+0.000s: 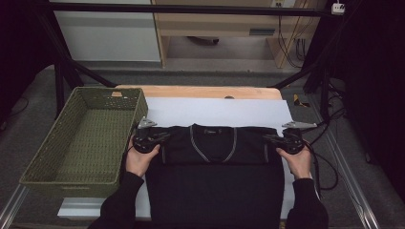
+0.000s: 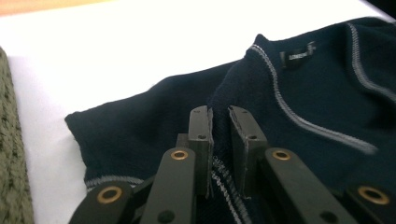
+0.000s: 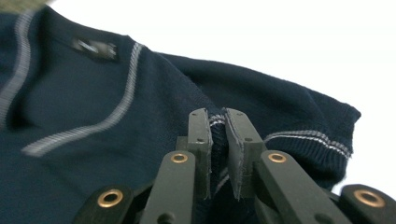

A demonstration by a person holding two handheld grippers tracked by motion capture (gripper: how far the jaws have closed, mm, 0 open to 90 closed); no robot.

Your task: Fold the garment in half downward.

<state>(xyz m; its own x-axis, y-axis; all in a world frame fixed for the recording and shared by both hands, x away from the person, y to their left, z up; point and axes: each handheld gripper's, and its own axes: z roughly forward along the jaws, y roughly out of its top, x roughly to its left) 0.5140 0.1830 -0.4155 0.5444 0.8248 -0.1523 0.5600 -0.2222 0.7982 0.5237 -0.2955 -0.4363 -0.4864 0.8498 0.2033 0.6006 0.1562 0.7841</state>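
High view: navy sweater (image 1: 215, 162) flat at table centre on the white sheet (image 1: 215, 110). My left gripper (image 1: 152, 137) is clamped on its 9 o'clock shoulder fold, my right gripper (image 1: 282, 139) on the 3 o'clock one. Green basket (image 1: 86, 138) at 9 o'clock. Step: folding; next, I judge, an even lift.

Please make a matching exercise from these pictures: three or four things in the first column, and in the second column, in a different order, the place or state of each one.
Column 1
1. left claw
2. right claw
3. woven basket
4. label

Column 2
A. green, standing at the table's left side
B. pinching the dark sweater at the sleeve nearest the basket
C. sewn inside the neck of the sweater
D. pinching the sweater at the sleeve far from the basket

Pairs: 1-B, 2-D, 3-A, 4-C
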